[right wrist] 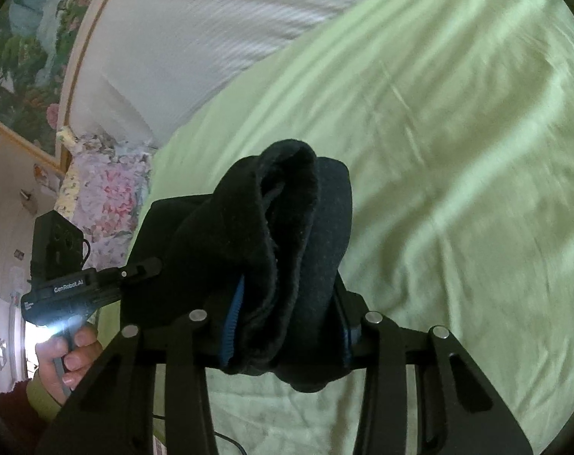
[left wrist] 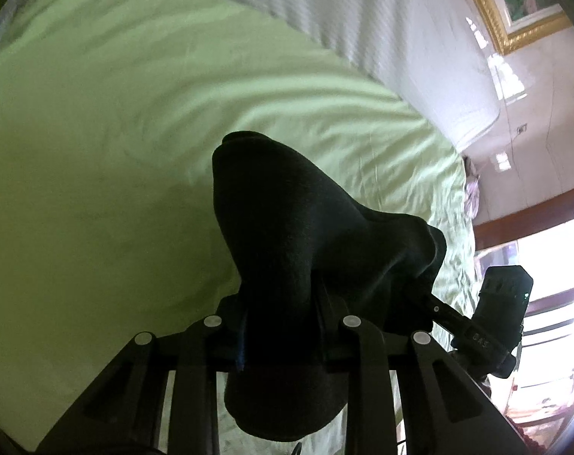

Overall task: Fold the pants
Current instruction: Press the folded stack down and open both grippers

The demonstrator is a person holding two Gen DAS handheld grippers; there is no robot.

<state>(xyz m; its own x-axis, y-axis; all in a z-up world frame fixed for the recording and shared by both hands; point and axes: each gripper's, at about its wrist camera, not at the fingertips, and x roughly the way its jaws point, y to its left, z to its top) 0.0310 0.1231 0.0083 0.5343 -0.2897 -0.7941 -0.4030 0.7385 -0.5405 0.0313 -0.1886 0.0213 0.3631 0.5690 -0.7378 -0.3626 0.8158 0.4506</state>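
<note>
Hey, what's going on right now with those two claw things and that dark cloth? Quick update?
Left gripper clamped on the black pants. Right gripper clamped on them too, fabric bunched. Pants held up over the green bedsheet. Nothing in the way.

The black pants (left wrist: 298,235) are being held bunched and lifted above the bed, thick folds being draped toward 12 o'clock. A fuzzy inner lining is being exposed, with a blue edge showing at 7 o'clock in the right view.

"GenRobot.AI" on left gripper (right wrist: 142,267)
</note>
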